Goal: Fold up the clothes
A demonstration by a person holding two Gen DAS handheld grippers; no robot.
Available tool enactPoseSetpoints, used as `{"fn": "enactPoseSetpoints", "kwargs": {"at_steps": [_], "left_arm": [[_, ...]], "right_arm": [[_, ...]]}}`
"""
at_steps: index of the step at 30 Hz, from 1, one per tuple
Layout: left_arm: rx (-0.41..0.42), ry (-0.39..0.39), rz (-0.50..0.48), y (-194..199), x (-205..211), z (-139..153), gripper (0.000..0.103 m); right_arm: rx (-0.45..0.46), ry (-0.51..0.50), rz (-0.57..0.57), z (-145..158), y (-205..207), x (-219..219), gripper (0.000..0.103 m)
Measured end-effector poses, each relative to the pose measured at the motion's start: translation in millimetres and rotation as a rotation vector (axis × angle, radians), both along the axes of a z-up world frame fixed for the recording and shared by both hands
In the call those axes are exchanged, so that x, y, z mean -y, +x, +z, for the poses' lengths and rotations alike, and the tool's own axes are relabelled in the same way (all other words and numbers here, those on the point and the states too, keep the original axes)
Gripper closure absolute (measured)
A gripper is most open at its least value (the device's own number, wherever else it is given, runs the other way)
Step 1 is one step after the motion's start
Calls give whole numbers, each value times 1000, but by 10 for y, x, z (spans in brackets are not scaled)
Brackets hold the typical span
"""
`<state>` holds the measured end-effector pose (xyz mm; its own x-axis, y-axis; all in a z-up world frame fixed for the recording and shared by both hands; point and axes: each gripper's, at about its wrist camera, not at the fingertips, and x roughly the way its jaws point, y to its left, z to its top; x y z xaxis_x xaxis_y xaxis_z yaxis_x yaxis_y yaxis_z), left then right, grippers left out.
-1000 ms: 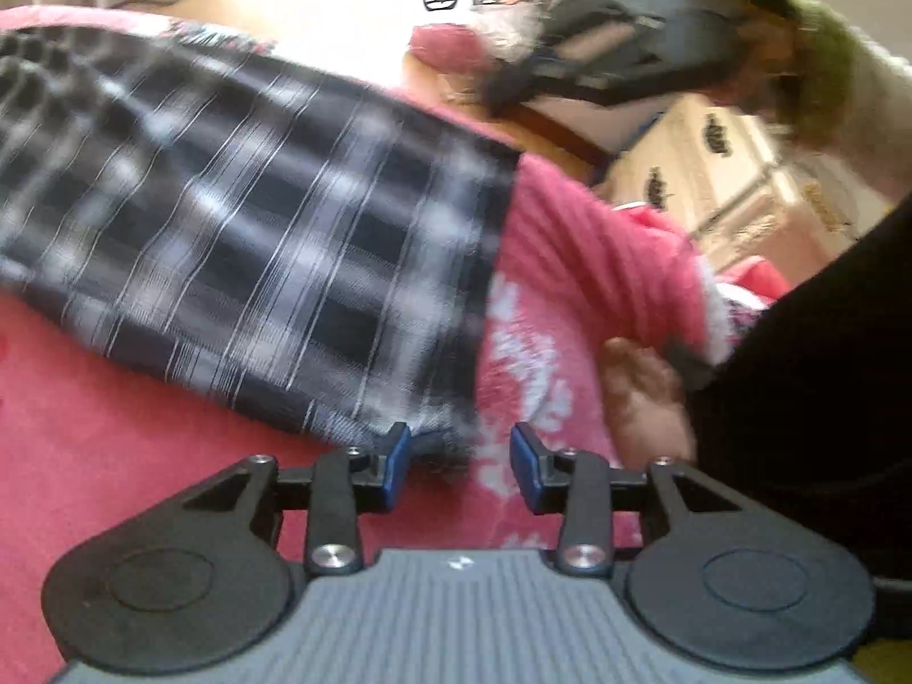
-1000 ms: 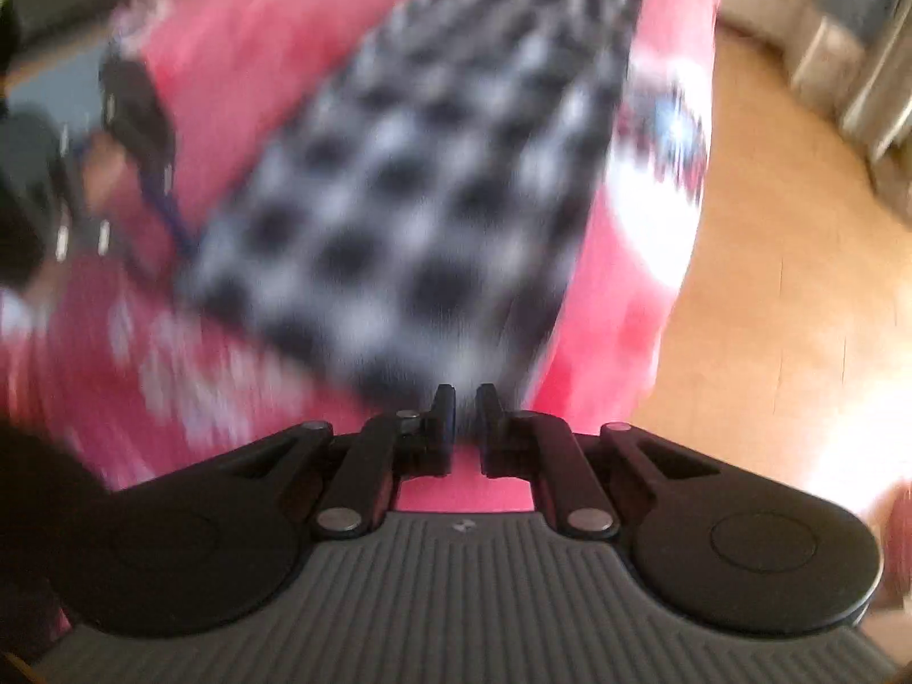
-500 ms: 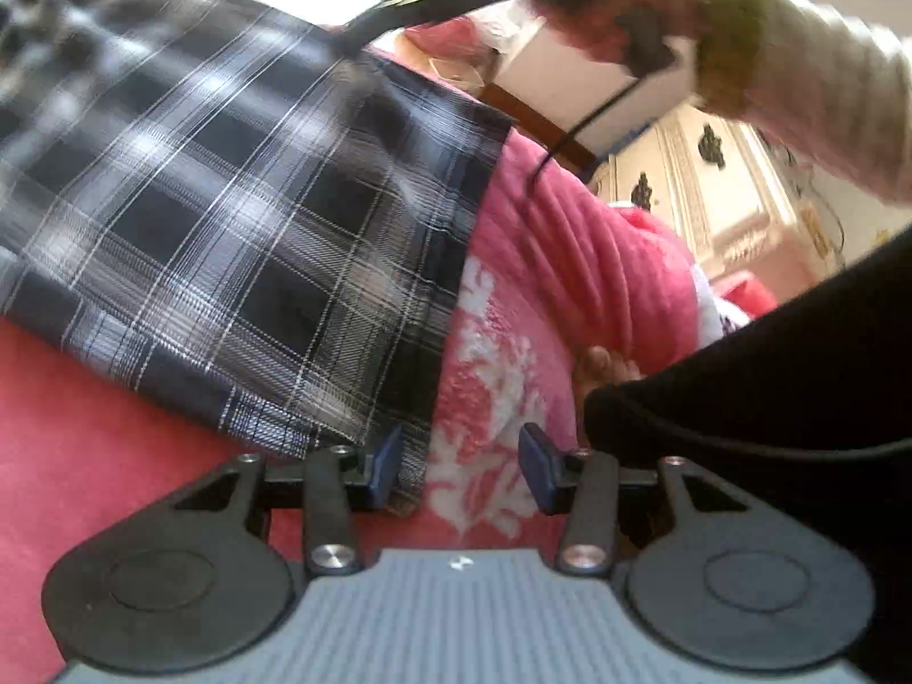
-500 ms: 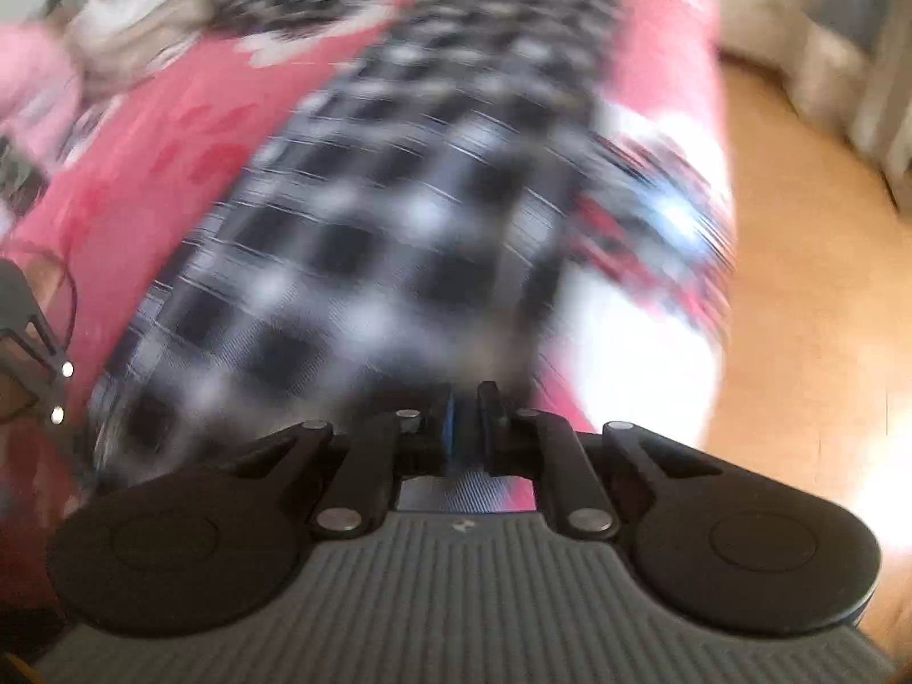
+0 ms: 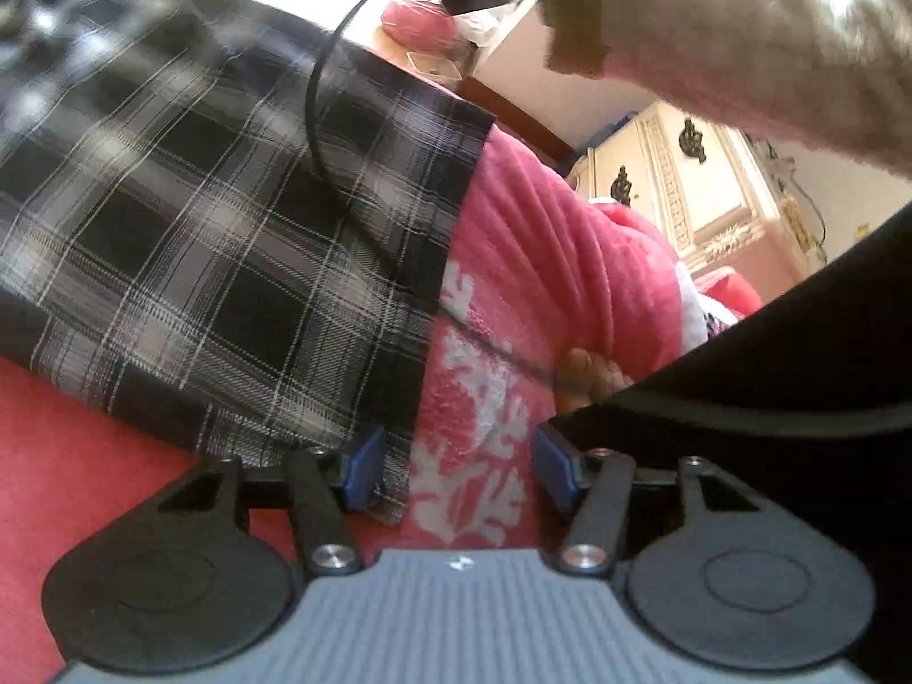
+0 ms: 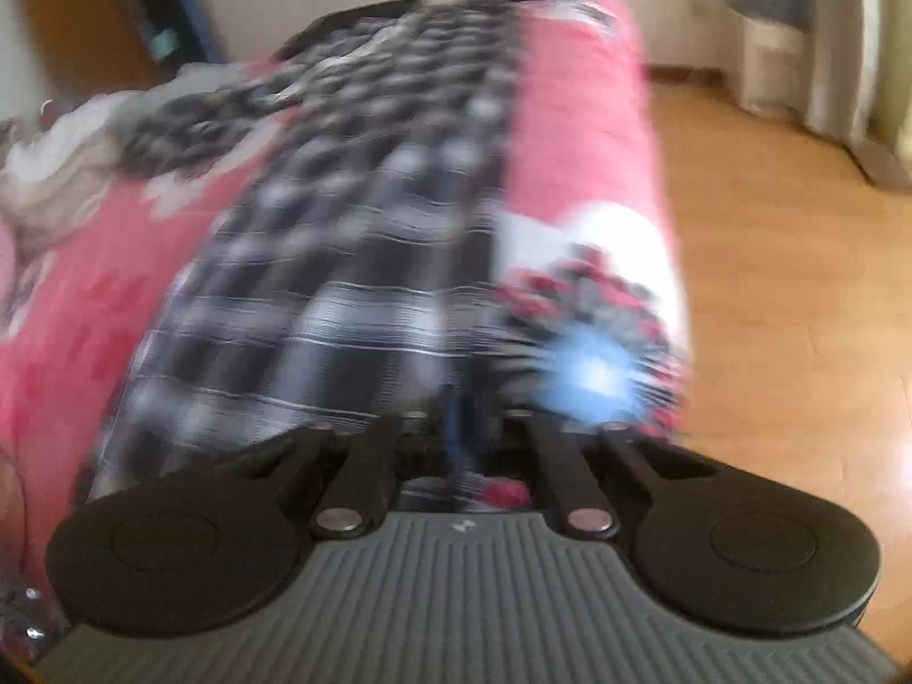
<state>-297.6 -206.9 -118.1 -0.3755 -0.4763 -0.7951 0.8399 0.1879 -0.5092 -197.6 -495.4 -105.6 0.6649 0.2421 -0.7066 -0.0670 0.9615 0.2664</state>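
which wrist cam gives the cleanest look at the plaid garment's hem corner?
Left wrist. The plaid garment is sharp there, its corner lying beside one blue pad of the open left gripper on the pink blanket. Right wrist shows the garment motion-blurred, running lengthwise from the shut right gripper.

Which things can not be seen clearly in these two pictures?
- Right wrist view: motion blur smears the plaid garment; whether the right gripper pinches it is unclear.
- Left wrist view: a dark sleeve covers most of a hand.
- Left wrist view: the garment's far end is blurred.

Black-white plaid garment [image 5: 216, 239]; pink blanket [image 5: 541, 262], white floral pattern.
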Motion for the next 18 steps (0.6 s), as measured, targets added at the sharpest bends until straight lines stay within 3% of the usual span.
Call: {"fn": "enactPoseSetpoints", "kwargs": {"at_steps": [1,4,9,14,16,18], "left_arm": [[-16,-4,9,23,-12,-10,44],[-48,-10,11,72,-18,-33,43],[-80,-5,-9,129,12,-46,41],[-96,-18,-8,142,-16,-56,40],[-115,-20,-5,167,-22,-72,40],[-134,-18,-4,196,-13,-89,40]], "right_arm": [[2,0,-17,-26,22,40,97],[58,6,-6,108,-17,17,97],[93,91,149,85,302,-467,98],[83,75,18,-71,434,-204,103],[123,60,-39,44,410,-135,97],[138,73,36,119,476,-277,97]]}}
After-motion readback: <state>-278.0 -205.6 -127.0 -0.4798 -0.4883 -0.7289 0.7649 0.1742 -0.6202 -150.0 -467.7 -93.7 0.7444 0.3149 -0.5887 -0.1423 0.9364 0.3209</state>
